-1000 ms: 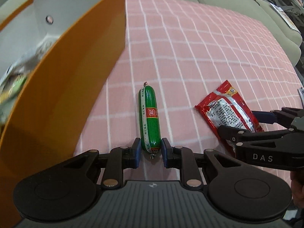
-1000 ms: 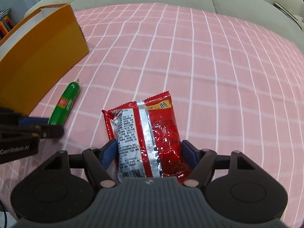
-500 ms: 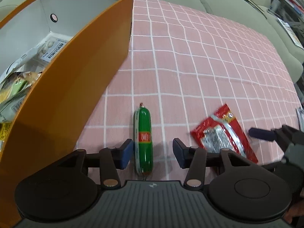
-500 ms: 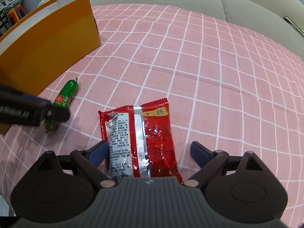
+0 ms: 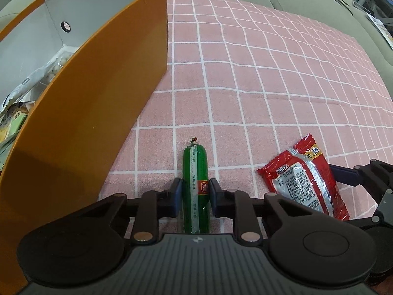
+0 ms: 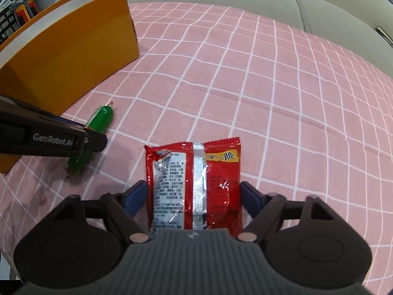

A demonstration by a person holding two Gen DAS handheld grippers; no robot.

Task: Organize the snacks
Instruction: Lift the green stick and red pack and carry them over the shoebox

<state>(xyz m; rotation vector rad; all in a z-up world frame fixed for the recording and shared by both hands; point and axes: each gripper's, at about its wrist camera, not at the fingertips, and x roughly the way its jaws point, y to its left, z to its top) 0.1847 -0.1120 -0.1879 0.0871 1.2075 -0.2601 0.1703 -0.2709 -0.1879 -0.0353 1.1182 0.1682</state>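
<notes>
My left hand-held gripper (image 5: 195, 193) clamps the green sausage (image 5: 195, 172); my right hand-held gripper (image 6: 194, 194), jaws just narrowing, pinches the red snack packet (image 6: 194, 182).

Left tool (image 5: 195, 194) reopened then closed again on the green sausage (image 5: 196, 184), right tool (image 6: 194, 196) widened, now narrowing around the red packet (image 6: 194, 184)

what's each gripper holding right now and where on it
The left gripper is shut on the green sausage around its middle. The right gripper has been closing around the red packet, pads at its side edges.
</notes>
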